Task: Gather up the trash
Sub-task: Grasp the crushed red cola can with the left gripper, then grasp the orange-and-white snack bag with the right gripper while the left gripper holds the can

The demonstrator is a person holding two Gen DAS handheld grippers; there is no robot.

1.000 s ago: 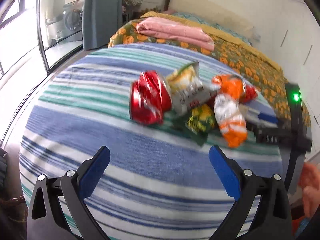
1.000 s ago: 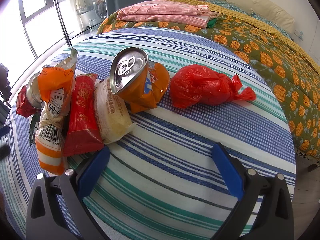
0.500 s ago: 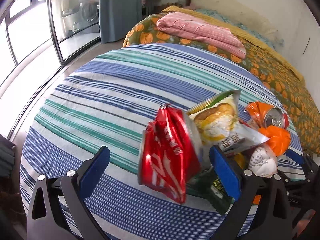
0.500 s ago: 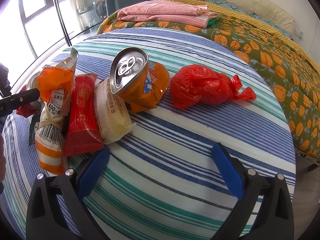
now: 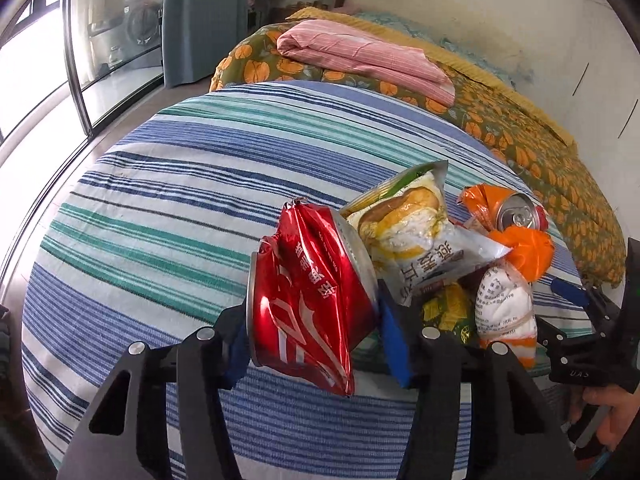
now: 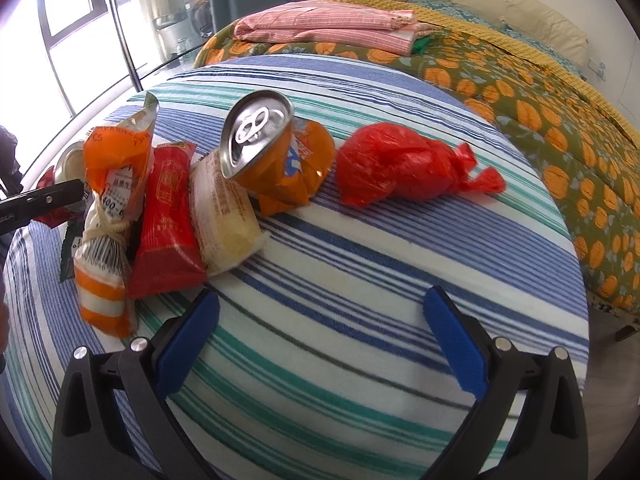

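Observation:
A crushed red can (image 5: 308, 300) lies at the near left end of a trash pile on the striped tablecloth (image 5: 160, 208). My left gripper (image 5: 312, 320) is closing its jaws, and both blue pads press the can's sides. Behind the can are a snack bag (image 5: 412, 232), an orange can (image 5: 520, 212) and a tied orange-and-white bag (image 5: 508, 308). My right gripper (image 6: 320, 320) hangs open over bare cloth, nothing between its fingers. Ahead of it lie the orange can (image 6: 260, 144), a red wrapper (image 6: 168, 220), a pale packet (image 6: 228, 220) and a knotted red plastic bag (image 6: 396, 168).
A bed with an orange-flowered cover (image 6: 540, 120) and folded pink bedding (image 5: 360, 56) stands behind the round table. Glass doors (image 5: 100, 40) are at the left. A person's hand (image 5: 612, 420) holds the right gripper's handle at the lower right.
My left gripper came up to the crushed red can and its jaws narrowed from wide open onto the can's sides. The right gripper stayed still and open.

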